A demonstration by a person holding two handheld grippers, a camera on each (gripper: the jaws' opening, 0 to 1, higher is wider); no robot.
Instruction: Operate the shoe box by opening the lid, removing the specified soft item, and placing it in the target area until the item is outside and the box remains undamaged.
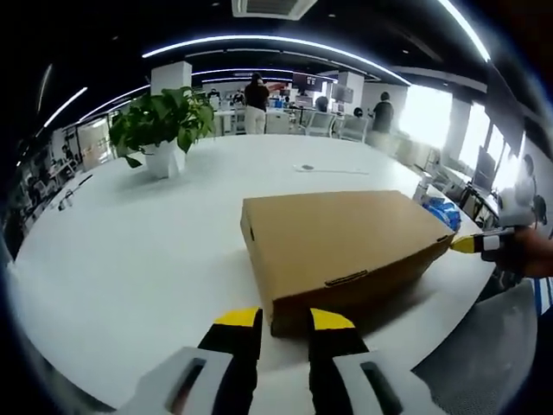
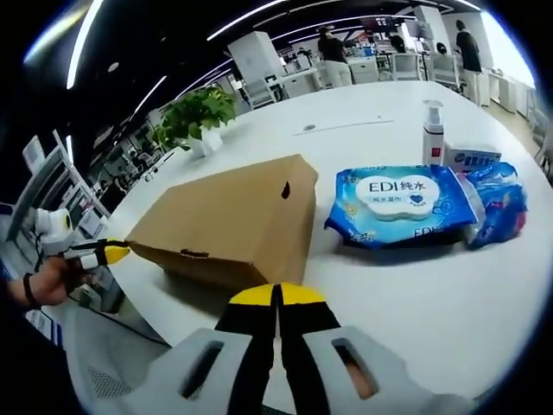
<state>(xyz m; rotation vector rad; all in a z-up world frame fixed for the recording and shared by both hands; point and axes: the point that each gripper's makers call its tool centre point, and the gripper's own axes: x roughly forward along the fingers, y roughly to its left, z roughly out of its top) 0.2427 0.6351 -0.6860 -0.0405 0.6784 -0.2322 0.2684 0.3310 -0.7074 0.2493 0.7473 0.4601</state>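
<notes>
While the shoe box (image 1: 341,246) lies closed on the table (image 1: 130,259), left gripper (image 1: 285,322) stands spread at 6 o'clock; right gripper (image 2: 276,296) is pressed together.

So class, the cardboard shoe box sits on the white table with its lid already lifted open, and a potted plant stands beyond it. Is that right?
One detail is wrong: the shoe box has its lid shut, lying flat, as the left gripper view shows. The rest holds: it sits on the white table, and a potted plant stands beyond it.
</notes>
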